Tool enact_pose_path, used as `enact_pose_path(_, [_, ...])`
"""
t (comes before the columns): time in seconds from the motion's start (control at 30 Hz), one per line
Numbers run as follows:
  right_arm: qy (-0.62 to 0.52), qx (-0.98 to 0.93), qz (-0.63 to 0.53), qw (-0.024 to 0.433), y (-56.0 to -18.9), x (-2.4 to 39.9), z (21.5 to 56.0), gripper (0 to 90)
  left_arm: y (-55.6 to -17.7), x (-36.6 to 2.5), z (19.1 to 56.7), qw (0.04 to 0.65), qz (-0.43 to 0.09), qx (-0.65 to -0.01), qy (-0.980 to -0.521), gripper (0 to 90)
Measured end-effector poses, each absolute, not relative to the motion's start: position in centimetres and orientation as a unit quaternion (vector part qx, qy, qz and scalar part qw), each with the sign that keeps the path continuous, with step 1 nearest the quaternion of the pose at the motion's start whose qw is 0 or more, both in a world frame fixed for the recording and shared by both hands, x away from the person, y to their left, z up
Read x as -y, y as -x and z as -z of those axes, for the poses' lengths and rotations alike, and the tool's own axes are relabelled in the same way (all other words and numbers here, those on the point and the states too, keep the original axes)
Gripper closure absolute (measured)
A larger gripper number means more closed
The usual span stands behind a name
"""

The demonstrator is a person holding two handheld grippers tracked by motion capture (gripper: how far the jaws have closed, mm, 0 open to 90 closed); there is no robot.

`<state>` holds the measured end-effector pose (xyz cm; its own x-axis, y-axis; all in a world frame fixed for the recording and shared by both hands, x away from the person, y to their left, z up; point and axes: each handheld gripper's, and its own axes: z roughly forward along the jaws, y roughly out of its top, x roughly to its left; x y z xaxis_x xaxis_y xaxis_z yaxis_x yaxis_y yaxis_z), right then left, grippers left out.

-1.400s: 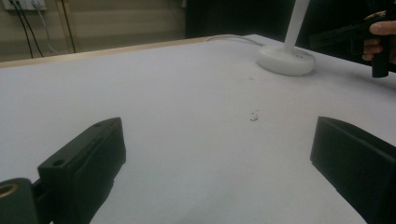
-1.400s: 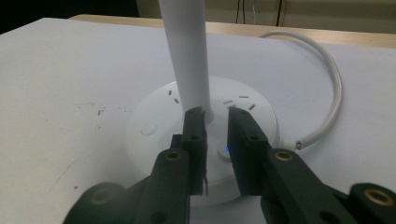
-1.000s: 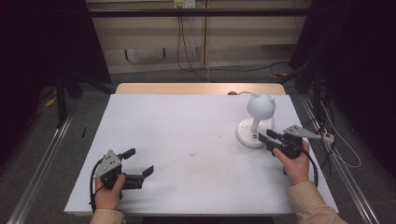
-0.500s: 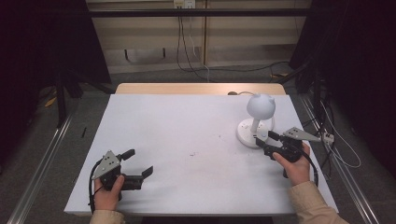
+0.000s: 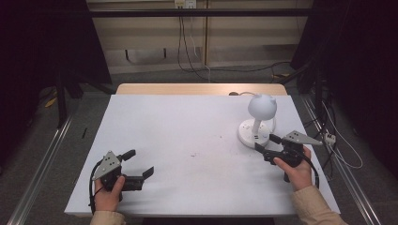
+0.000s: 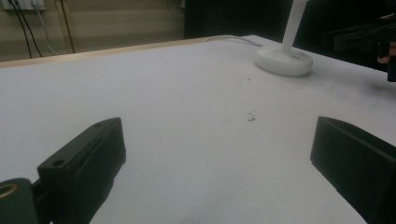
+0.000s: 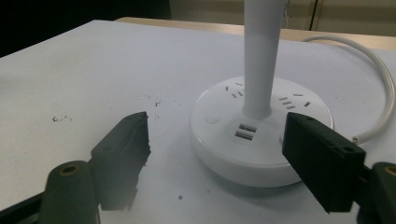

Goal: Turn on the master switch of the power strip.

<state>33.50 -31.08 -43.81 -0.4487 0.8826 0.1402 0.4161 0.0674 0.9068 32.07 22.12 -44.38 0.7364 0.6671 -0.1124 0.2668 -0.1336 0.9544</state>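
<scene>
White glossy lamp [image 5: 257,121] — round socket base, at 11 o'clock of right gripper [image 5: 267,143]; jaws just opened wide, empty — left gripper [image 5: 139,164] wide, empty

White desk lamp [image 5: 257,123] stands upright at the right rear of the counter [image 5: 187,140]. Round flat base [image 7: 252,135] carries socket slots on top, 2 USB ports on its front face and a small round button. Straight white stem rises from base centre to a rounded head [image 5: 262,106]. White cable [image 7: 380,88] curves off behind the base.
</scene>
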Motion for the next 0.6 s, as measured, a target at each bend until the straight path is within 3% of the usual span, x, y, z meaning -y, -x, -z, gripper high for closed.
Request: enact_pose_path(0.6, [-0.457, -0.699, -0.502, 0.224, -32.50, 30.64, 43.86, 19.0, -32.04, -22.18, 44.33, 0.576, -0.175, -0.318, -0.732, 2.9])
